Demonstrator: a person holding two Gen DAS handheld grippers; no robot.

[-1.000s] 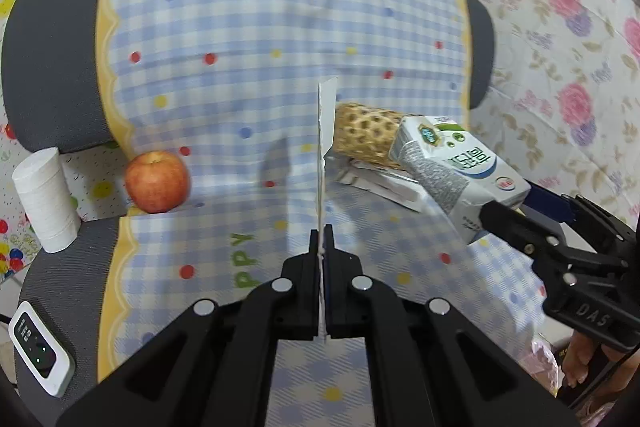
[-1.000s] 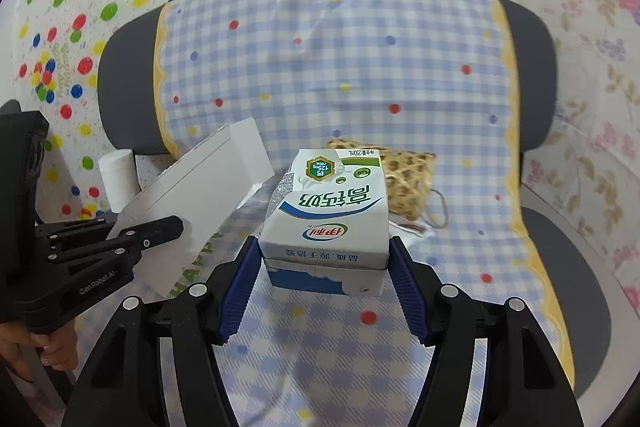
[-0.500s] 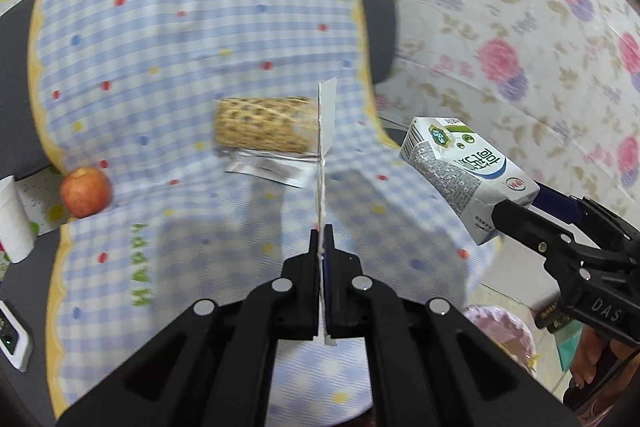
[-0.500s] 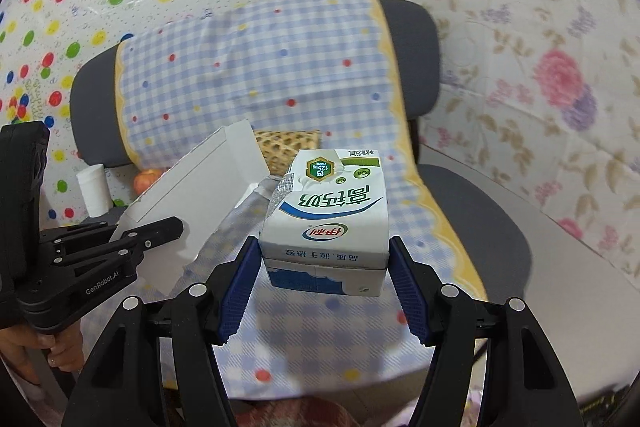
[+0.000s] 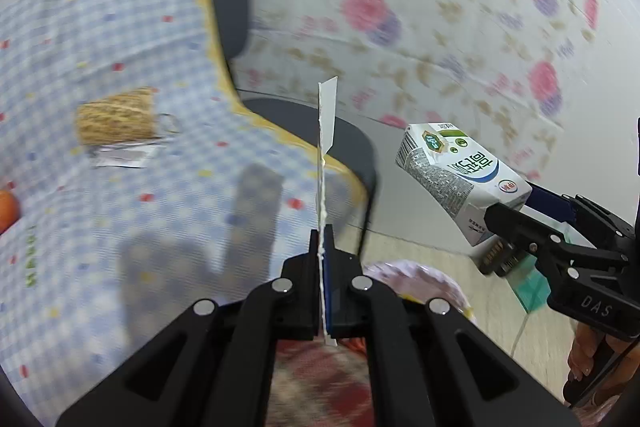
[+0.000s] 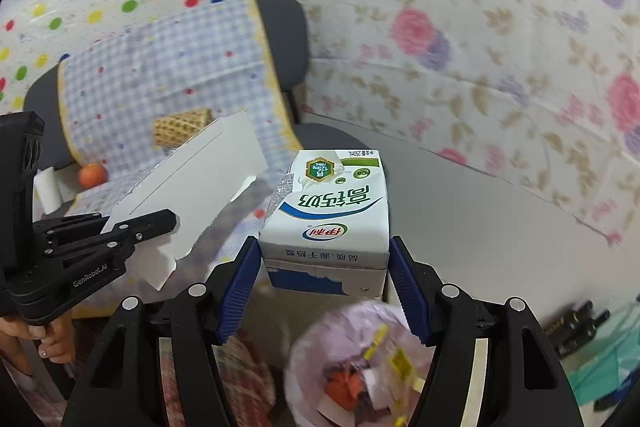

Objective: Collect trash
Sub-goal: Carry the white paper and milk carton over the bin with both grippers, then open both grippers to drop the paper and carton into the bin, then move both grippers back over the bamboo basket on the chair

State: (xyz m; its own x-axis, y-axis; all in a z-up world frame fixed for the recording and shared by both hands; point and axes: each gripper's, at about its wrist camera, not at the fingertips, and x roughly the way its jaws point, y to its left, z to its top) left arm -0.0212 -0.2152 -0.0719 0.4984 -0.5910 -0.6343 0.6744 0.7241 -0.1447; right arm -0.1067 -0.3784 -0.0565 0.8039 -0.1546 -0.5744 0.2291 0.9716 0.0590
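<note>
A thin white cardboard piece (image 5: pixel 325 163) is seen edge-on, clamped upright between the closed jaws of the left gripper (image 5: pixel 323 251). To the right of the cardboard, a milk carton (image 5: pixel 460 179) is held tilted by the right gripper (image 5: pixel 520 215). To the left of the cardboard, a woven holder (image 5: pixel 114 121) lies on the checked cloth (image 5: pixel 100 47) draped over a chair (image 5: pixel 228 7). Just below the cardboard's grip, the rim of a lined trash bin (image 5: pixel 416 281) is visible.

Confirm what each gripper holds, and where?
Left gripper: flattened white cardboard, pinched at its lower edge. Right gripper: milk carton, clamped across its base end.
</note>
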